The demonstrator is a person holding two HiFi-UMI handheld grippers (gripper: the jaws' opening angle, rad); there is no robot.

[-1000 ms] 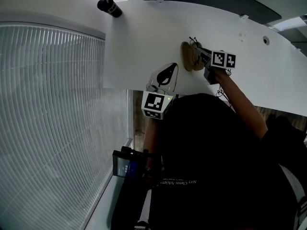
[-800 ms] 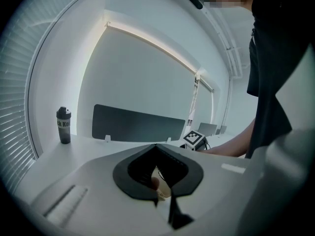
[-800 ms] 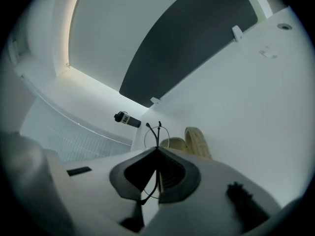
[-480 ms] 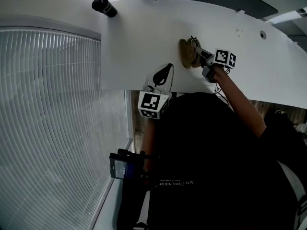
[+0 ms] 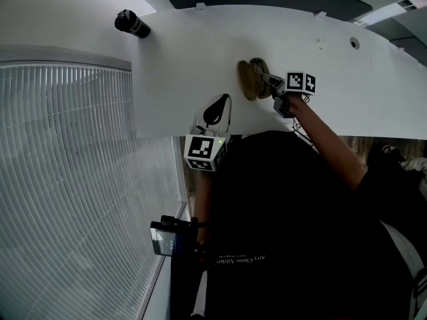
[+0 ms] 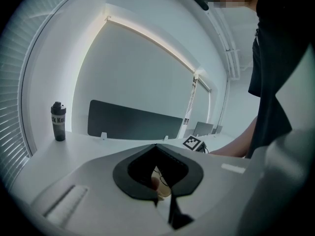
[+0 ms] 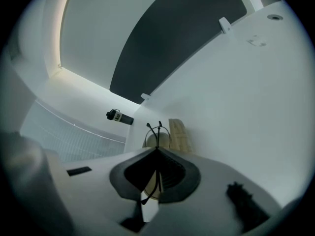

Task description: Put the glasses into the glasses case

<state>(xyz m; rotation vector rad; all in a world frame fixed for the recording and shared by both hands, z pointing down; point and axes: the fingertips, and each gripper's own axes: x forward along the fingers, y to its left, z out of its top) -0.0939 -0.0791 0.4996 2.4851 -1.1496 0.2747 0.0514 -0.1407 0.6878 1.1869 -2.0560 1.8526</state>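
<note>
While the right claw is pinched shut on the glasses, it hangs right over the case, out on the white tabletop. The glasses are thin black wire. Their long axis runs along the claw's own line: one wire passes down between the two closed jaws, and the rounded lens loop sticks out past the jaw tips, pointing away from the person and toward the case. Two small wire ends show at the top of that loop. The tan case lies open just beyond the jaw tips, its long axis running away from the person, with its ribbed half on the right in the right gripper view. Whether the glasses touch the case I cannot tell.

The left claw is near the tabletop's front edge, well short of the case and aimed toward it. Its jaws are closed tip to tip with nothing between them.

A dark bottle lies near the tabletop's far left corner, well apart from both claws.
</note>
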